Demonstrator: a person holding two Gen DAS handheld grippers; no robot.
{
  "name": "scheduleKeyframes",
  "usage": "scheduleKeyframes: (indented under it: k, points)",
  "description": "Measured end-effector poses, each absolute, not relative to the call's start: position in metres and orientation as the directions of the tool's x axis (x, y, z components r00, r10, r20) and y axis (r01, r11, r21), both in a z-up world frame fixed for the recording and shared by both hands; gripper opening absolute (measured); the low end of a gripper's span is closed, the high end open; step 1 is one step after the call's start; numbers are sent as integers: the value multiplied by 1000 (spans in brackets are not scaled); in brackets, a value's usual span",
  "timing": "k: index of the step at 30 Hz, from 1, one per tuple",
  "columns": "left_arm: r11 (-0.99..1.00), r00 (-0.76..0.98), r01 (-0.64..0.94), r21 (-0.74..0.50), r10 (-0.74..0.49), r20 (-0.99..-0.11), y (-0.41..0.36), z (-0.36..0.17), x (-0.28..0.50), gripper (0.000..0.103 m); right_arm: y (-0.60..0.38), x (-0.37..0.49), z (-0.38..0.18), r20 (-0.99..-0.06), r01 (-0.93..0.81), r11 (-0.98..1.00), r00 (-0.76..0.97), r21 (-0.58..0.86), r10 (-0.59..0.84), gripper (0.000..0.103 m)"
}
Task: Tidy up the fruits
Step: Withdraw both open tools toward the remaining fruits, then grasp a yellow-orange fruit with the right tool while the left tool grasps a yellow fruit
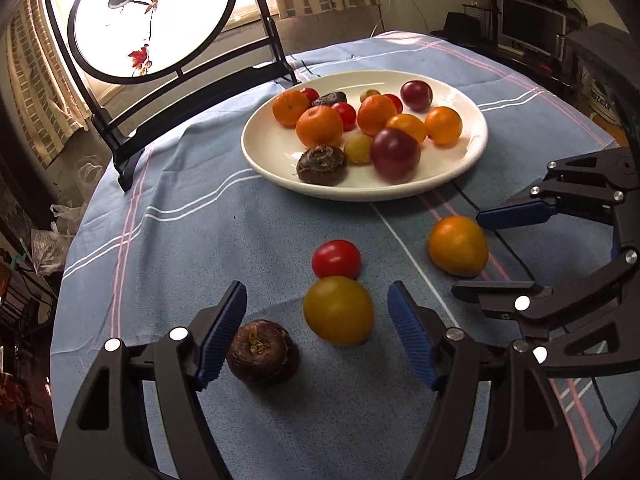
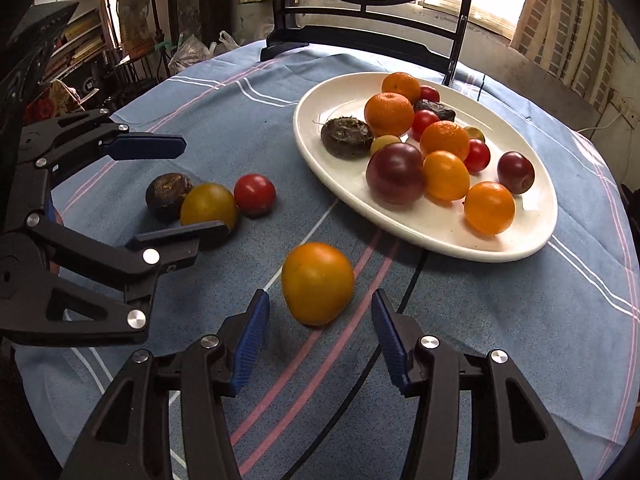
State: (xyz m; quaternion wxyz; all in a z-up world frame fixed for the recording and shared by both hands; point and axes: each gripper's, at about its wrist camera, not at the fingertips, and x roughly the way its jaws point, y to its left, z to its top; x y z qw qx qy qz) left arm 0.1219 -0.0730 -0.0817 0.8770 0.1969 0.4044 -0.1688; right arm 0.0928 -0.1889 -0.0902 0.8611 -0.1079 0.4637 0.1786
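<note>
Left wrist view looks down on a blue striped tablecloth (image 1: 180,248) where the left gripper (image 1: 316,332) stands wide, nothing between its blue pads (image 1: 224,332). A yellow tomato (image 1: 338,310) lies just ahead of the gap, touching a red tomato (image 1: 336,259) behind it, with a dark brown water chestnut (image 1: 262,351) close by the left pad. From the right wrist camera, the right gripper (image 2: 316,338) is parted more narrowly, empty as well, and an orange tomato (image 2: 317,283) sits just beyond its tips. The white plate (image 2: 424,236) farther back already carries a heap of mandarins, plums and small tomatoes.

These loose fruits look light, smooth and round, so I would expect them to roll or squirt out of a careless pinch. The tomatoes seem soft-skinned; a gentle squeeze across the widest middle should serve best. The chestnut looks harder and rougher, so a grip on its flanks should hold.
</note>
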Motion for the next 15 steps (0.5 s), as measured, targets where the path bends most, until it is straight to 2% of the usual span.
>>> scheduleKeyframes:
  k: [1, 2, 3, 4, 5, 11, 12, 13, 15]
  points:
    - [867, 606, 456, 201, -138, -783, -73, -84, 125, 66, -189, 93, -92, -840, -409, 912, 502, -22, 205, 51]
    - [866, 596, 460, 195, -138, -791, -74, -87, 128, 57, -189, 93, -93, -840, -410, 912, 503, -26, 202, 48]
    - [865, 582, 467, 184, -144, -800, -75, -90, 129, 54, -190, 93, -95, -841, -412, 911, 501, -26, 203, 41]
    - [863, 567, 476, 170, -154, -809, -75, -92, 130, 44, -190, 94, -96, -842, -416, 909, 497, -19, 209, 34]
    - [861, 558, 483, 157, -164, -814, -77, -93, 129, 38, -191, 93, -95, -839, -417, 909, 498, -11, 219, 33]
    - [866, 596, 474, 160, -181, -782, -75, -74, 115, 38, -200, 81, -76, -804, -395, 919, 547, -2, 234, 29]
    - [866, 610, 472, 163, -187, -770, -76, -66, 111, 38, -203, 78, -68, -791, -390, 921, 562, 7, 243, 23]
    - [869, 626, 468, 163, -196, -754, -76, -57, 108, 38, -206, 75, -59, -772, -383, 924, 584, 9, 250, 12]
    - [876, 661, 457, 154, -218, -718, -77, -35, 103, 38, -211, 73, -38, -736, -378, 926, 622, 18, 268, 12]
